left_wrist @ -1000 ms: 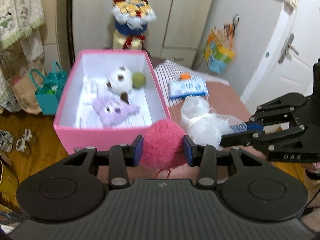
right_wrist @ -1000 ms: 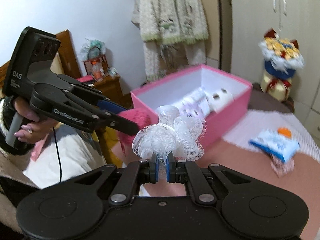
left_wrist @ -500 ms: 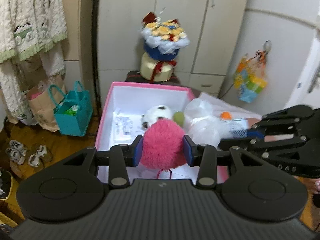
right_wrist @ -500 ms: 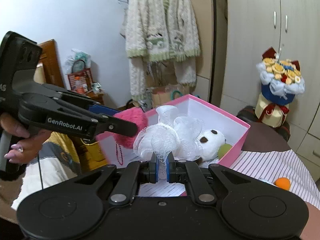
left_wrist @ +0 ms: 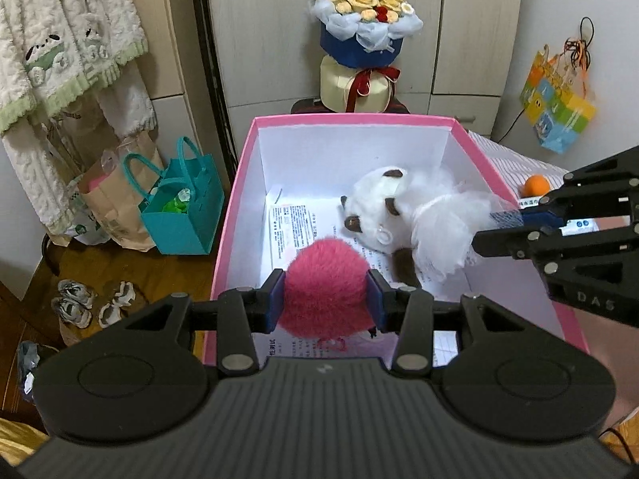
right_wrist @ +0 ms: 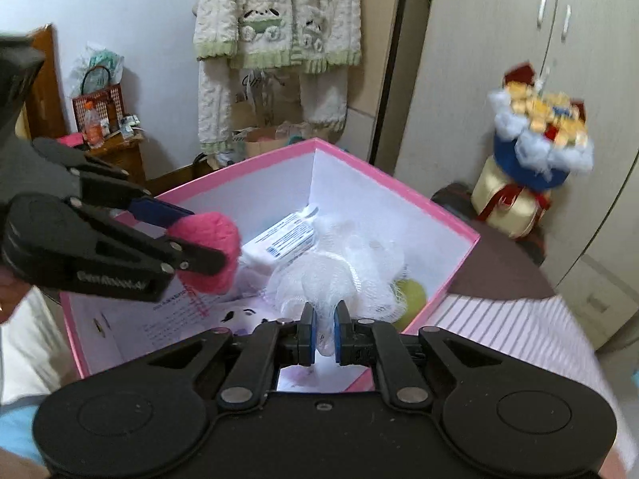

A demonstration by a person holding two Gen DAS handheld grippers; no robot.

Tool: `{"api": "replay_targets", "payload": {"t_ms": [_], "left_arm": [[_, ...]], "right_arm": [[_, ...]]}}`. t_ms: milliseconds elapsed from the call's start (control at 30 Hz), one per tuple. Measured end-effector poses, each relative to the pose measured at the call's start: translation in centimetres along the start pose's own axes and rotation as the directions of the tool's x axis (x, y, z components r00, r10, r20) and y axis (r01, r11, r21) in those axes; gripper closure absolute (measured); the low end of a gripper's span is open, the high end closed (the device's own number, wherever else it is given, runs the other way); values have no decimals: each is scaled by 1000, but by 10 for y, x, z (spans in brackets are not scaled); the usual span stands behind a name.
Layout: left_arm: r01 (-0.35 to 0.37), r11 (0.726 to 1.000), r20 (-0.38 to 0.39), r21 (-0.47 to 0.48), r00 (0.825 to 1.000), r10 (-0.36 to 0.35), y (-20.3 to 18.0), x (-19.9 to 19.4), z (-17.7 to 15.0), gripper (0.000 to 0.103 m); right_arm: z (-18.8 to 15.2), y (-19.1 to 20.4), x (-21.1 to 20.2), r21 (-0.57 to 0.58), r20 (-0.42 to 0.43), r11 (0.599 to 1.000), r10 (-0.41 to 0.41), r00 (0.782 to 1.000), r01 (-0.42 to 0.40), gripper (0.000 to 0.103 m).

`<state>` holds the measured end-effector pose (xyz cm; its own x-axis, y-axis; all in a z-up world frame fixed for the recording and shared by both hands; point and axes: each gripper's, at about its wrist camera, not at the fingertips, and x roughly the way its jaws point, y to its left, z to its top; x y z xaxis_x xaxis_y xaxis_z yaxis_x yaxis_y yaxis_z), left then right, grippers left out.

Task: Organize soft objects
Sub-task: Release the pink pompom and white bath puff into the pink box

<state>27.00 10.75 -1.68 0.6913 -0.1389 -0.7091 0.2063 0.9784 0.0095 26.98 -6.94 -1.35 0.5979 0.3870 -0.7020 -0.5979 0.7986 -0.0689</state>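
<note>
My left hand-held gripper [left_wrist: 325,305] pinching pink pompom [left_wrist: 324,287], right hand-held gripper [right_wrist: 323,333] pinching white mesh puff [right_wrist: 331,275]; I hold both over pink box [left_wrist: 351,120]; white plush [left_wrist: 373,209] already inside; I judge both drops left

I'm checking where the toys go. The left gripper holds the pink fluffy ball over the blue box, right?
Not quite: the box is pink, not blue, as the left wrist view shows. The left gripper does hold the pink fluffy ball over it.
</note>
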Motion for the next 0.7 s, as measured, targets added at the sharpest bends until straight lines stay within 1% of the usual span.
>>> {"api": "replay_targets", "payload": {"t_ms": [67, 100, 167, 200, 233, 267, 300, 333, 467, 567, 700], "left_arm": [[7, 1000, -10, 0, 1000, -7, 0, 3, 1, 60], [6, 1000, -15, 4, 1000, -6, 0, 5, 1, 58], [-5, 1000, -16, 9, 1000, 5, -1, 7, 2, 57], [-16, 1000, -14, 9, 1000, 17, -2, 7, 2, 55], [-24, 1000, -7, 6, 1000, 24, -3, 5, 2, 49], [-23, 1000, 5, 2, 1000, 23, -2, 2, 1, 47], [-17, 1000, 17, -2, 1000, 17, -2, -3, 1, 45], [-12, 1000, 24, -2, 1000, 12, -2, -7, 0, 44], [2, 1000, 58, -1, 998, -2, 2, -29, -6, 40], [40, 999, 69, -10, 997, -39, 6, -49, -13, 39], [103, 995, 83, -9, 991, -102, 6, -75, -22, 38]], "right_arm": [[-2, 3, 2, -15, -5, 1000, -26, 1000, 26, 93], [-2, 2, 5, -22, -9, 999, -35, 999, 35, 91], [-2, 2, 9, -14, -24, 1000, -26, 999, 26, 88], [-2, 2, 11, -7, -26, 1000, -25, 999, 25, 88], [-2, 2, 12, -2, -23, 1000, -27, 999, 27, 83], [-2, 2, 12, 0, -19, 1000, -30, 999, 30, 79], [-3, 1, 11, 6, -11, 1000, -31, 999, 31, 68], [-4, -1, 8, 17, 0, 1000, -25, 1000, 25, 61], [-14, -10, -15, 87, 52, 996, 31, 998, -36, 59], [-25, -14, -38, 140, 82, 986, 83, 993, -94, 55], [-37, -13, -65, 163, 107, 979, 108, 988, -125, 53]]}}
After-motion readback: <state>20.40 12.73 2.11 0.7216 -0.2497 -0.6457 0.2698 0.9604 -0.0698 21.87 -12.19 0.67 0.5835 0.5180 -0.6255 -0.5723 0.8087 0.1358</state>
